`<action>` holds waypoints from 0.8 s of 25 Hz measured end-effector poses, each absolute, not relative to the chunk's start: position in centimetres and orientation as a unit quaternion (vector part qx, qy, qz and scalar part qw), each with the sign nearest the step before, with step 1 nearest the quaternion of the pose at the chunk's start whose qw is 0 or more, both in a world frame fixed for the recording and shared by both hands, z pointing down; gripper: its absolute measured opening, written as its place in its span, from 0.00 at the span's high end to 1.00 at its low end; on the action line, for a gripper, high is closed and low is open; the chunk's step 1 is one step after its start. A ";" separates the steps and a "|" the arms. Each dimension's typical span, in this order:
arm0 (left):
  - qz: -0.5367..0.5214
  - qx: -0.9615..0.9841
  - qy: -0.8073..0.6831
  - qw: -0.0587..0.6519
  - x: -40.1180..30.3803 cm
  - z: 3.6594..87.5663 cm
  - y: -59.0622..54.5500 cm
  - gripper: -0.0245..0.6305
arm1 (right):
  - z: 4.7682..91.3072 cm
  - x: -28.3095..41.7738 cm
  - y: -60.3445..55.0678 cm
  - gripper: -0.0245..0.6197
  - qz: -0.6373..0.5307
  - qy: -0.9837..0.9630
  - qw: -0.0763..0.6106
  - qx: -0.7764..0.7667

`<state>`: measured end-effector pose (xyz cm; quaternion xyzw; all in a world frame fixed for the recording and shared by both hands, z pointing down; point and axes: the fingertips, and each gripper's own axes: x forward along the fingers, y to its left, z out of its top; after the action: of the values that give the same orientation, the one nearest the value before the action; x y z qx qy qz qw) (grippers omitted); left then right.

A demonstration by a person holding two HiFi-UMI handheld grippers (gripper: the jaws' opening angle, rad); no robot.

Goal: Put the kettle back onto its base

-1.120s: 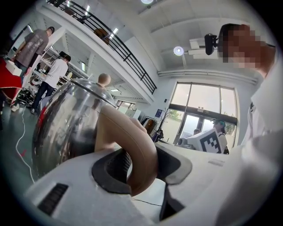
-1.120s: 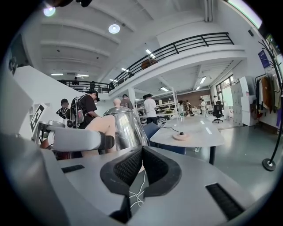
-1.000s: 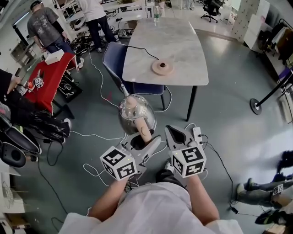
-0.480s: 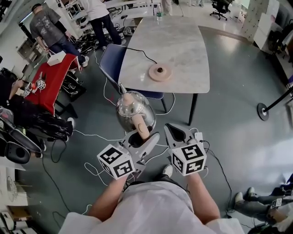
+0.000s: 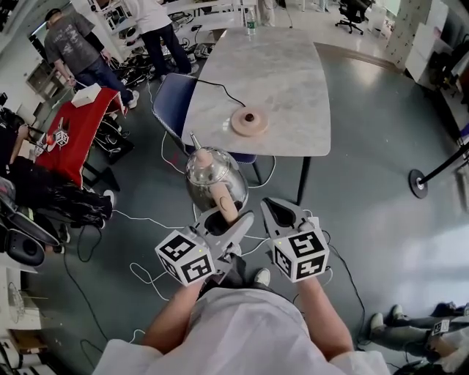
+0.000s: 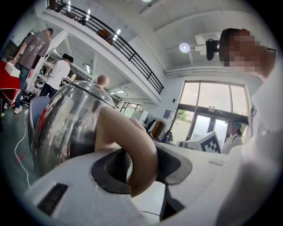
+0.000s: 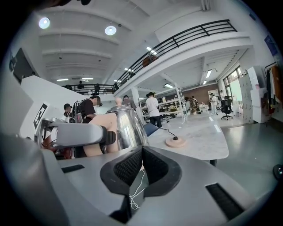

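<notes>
A steel kettle (image 5: 211, 173) with a beige handle (image 5: 224, 203) hangs in the air over the floor, short of the table. My left gripper (image 5: 224, 220) is shut on that handle; in the left gripper view the handle (image 6: 135, 150) arches between the dark pads with the kettle body (image 6: 66, 119) beyond. The round beige base (image 5: 249, 121) lies on the marble table (image 5: 293, 66) with a black cord running off it. My right gripper (image 5: 281, 215) floats beside the kettle, shut and holding nothing. The right gripper view shows the kettle (image 7: 126, 126), the base (image 7: 175, 141) and this gripper (image 7: 142, 153).
A blue chair (image 5: 172, 102) is tucked at the table's near left corner. White and black cables (image 5: 146, 220) lie on the grey floor. A red-covered table (image 5: 77, 135) and standing people (image 5: 73, 44) are at the left. A bottle (image 5: 251, 22) stands at the table's far end.
The table and base have drawn slightly nearer in the head view as both grippers travel toward them with the kettle. Both grips look unchanged.
</notes>
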<state>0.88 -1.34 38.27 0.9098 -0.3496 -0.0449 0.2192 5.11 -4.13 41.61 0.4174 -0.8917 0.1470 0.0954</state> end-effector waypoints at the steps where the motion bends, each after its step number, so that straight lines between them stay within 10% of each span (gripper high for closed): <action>1: -0.046 0.910 -0.349 0.220 0.8 38.4 -1.7 0.72 | 41.6 5.2 -4.4 0.95 0.145 -0.891 0.097 0.419; 20: -0.035 0.927 -0.303 0.219 0.5 39.9 -14.2 0.72 | 42.4 4.5 -16.7 0.95 0.139 -0.877 0.110 0.446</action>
<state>0.51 -14.22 39.85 0.9268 -0.3029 -0.0353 0.2193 4.45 -16.74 42.37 0.4463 -0.8771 0.1389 0.1103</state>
